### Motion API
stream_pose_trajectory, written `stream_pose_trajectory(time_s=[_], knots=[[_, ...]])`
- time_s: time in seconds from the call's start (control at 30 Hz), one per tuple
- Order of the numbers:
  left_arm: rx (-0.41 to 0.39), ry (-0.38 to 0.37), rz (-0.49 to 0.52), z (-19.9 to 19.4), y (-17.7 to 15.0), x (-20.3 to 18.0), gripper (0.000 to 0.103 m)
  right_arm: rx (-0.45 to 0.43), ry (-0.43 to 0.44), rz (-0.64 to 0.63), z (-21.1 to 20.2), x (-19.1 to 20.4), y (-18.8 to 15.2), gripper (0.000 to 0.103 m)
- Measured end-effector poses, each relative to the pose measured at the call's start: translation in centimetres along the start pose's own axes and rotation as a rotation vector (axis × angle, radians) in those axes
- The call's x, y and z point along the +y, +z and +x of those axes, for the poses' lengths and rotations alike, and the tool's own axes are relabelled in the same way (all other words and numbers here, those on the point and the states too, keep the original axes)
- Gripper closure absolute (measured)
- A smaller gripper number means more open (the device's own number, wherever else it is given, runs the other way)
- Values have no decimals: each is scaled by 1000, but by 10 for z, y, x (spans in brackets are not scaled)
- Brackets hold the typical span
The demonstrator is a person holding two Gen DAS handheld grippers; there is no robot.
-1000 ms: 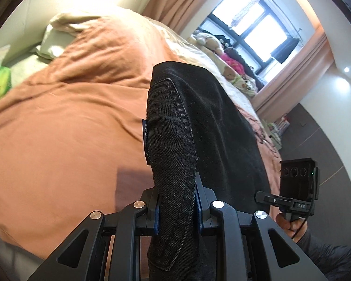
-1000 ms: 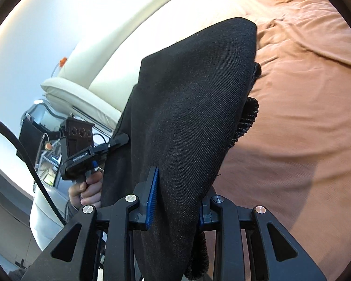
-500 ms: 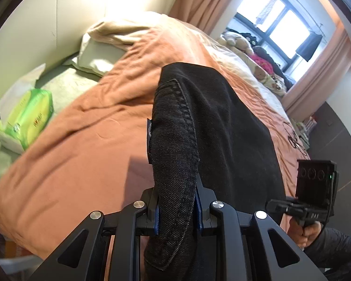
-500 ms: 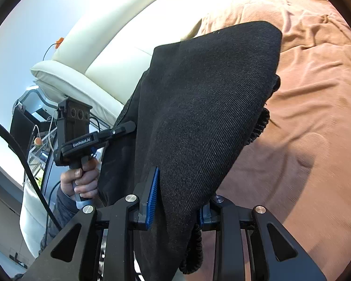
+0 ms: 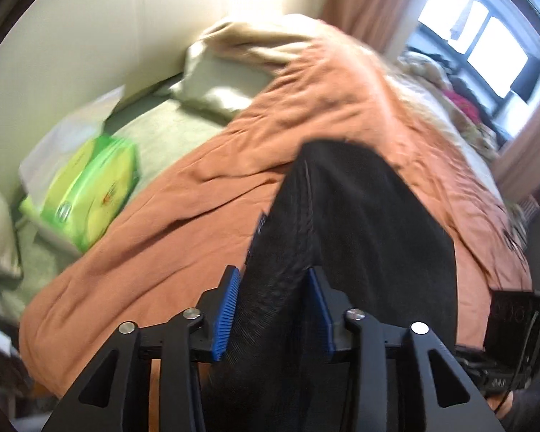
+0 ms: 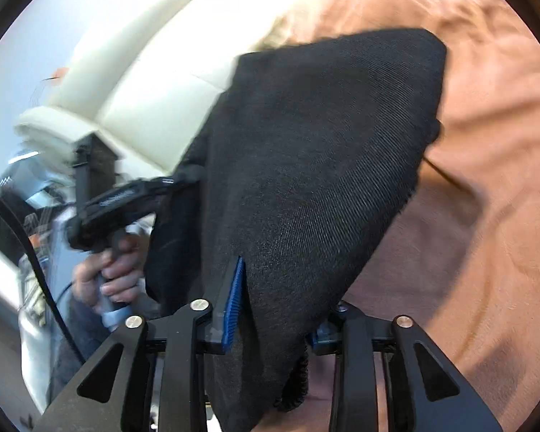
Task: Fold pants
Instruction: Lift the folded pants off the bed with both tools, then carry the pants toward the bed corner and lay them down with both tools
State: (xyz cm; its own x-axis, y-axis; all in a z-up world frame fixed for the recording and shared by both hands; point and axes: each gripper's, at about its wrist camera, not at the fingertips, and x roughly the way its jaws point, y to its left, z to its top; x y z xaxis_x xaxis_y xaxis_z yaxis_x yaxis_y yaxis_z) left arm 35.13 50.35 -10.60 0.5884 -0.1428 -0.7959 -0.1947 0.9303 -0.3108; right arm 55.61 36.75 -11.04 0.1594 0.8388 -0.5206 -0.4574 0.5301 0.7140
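The black denim pants [image 5: 363,223] lie between the jaws of the left gripper [image 5: 273,309] and of the right gripper [image 6: 280,309]; both pairs are opening, pads apart from the cloth. Beyond the jaws spreads the wrinkled orange bed cover [image 5: 183,194], free ahead. The cloth hides the right gripper's far pad; motion blurs the edges.

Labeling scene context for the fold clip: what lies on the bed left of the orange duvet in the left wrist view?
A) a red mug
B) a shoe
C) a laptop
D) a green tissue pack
D: a green tissue pack lies on the pale sheet beside the orange duvet, left of the black pants.
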Motion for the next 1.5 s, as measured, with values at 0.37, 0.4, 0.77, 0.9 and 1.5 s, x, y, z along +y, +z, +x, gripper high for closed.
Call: stream_pose_trajectory(time_s=[0.37, 0.4, 0.77, 0.9, 1.5], knots=[[-80, 53, -150, -13, -56, 34, 56, -47, -57, 30, -30, -39, 11, 39], [-93, 59, -155, -16, -62, 33, 56, -58, -79, 5, -34, -33, 12, 39], [-247, 124, -160, -40, -103, -4, 56, -165, -223, -315, -60, 15, 23, 53], [-284, 174, -137, -36, -114, -15, 56, -106, -239, -425, -41, 32, 27, 54], [-223, 284, 16, -10, -140, -24, 56, 35, -389, -643, 15, 40, 19, 54]])
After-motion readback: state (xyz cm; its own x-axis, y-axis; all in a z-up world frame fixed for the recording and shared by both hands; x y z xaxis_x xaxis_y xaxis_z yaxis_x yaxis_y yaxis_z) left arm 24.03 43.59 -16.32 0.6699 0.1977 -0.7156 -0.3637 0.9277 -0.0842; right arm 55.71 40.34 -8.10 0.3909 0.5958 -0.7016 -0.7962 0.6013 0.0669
